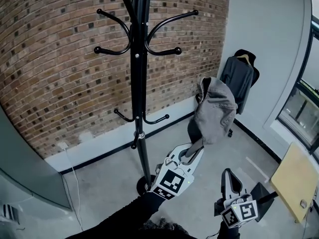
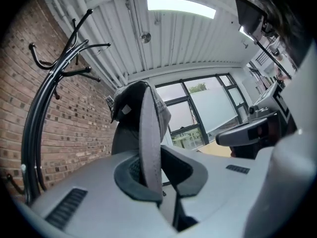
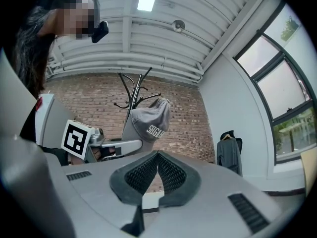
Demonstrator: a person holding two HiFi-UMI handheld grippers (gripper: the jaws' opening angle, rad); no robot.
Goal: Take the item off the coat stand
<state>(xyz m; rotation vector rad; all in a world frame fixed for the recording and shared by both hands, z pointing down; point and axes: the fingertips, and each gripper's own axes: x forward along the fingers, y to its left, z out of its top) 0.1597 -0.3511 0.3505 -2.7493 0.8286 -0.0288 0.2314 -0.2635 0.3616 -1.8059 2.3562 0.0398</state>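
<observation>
- Two hand-held grippers show in the head view. Our left hand-held gripper point(image 1: 193, 152), at lower centre, is clamped on the brim of the grey fabric baseball cap point(image 1: 215, 111). Our right hand-held gripper point(image 1: 230, 178), at lower right, has its jaws together with nothing between them.
- The cap hangs free at centre right of the frame, well apart from the black metal coat stand point(image 1: 139, 83) at upper centre, whose visible hooks are bare.
- We judge the taking-off step done and the carrying away in hand.
- Next we need a place to set the cap down, with a firm grip on the thin brim so it cannot slip.
</observation>
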